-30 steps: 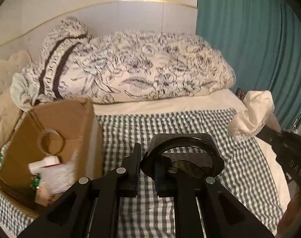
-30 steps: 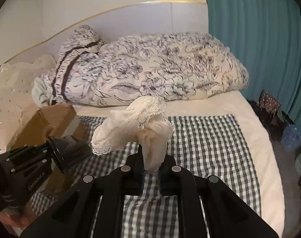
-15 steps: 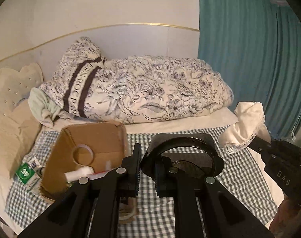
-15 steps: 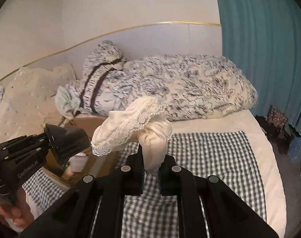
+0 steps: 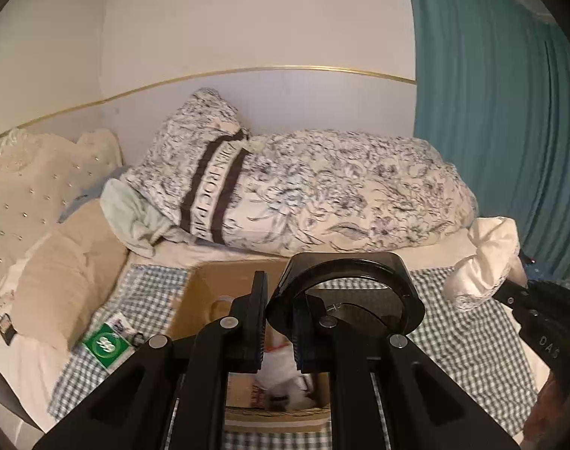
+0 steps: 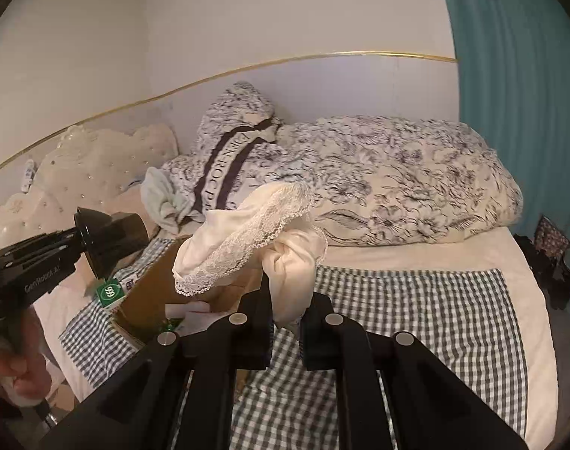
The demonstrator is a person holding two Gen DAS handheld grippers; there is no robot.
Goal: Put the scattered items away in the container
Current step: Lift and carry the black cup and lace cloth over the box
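An open cardboard box (image 5: 213, 281) sits on the checked blanket, right below my left gripper (image 5: 279, 322). That gripper is shut on the rim of a black ring-shaped object (image 5: 345, 288). White packets and a tape roll lie in the box, partly hidden by the fingers. In the right wrist view my right gripper (image 6: 286, 318) is shut on a cream lace-trimmed cloth (image 6: 247, 247), held up to the right of the box (image 6: 149, 296). At the left edge the left gripper (image 6: 76, 238) holds the black object (image 6: 112, 236). The cloth (image 5: 487, 258) shows at right in the left wrist view.
A green and white pack (image 5: 106, 345) lies on the checked blanket (image 6: 416, 318) left of the box. A floral duvet (image 5: 322, 195) and beige pillow (image 5: 59, 281) fill the back. A teal curtain (image 5: 491, 112) hangs at right, with dark items (image 6: 551, 258) on the floor.
Both grippers have risen and swung left, each keeping its grip. The box has gone from the left edge to right under the left gripper. The green pack has come into view.
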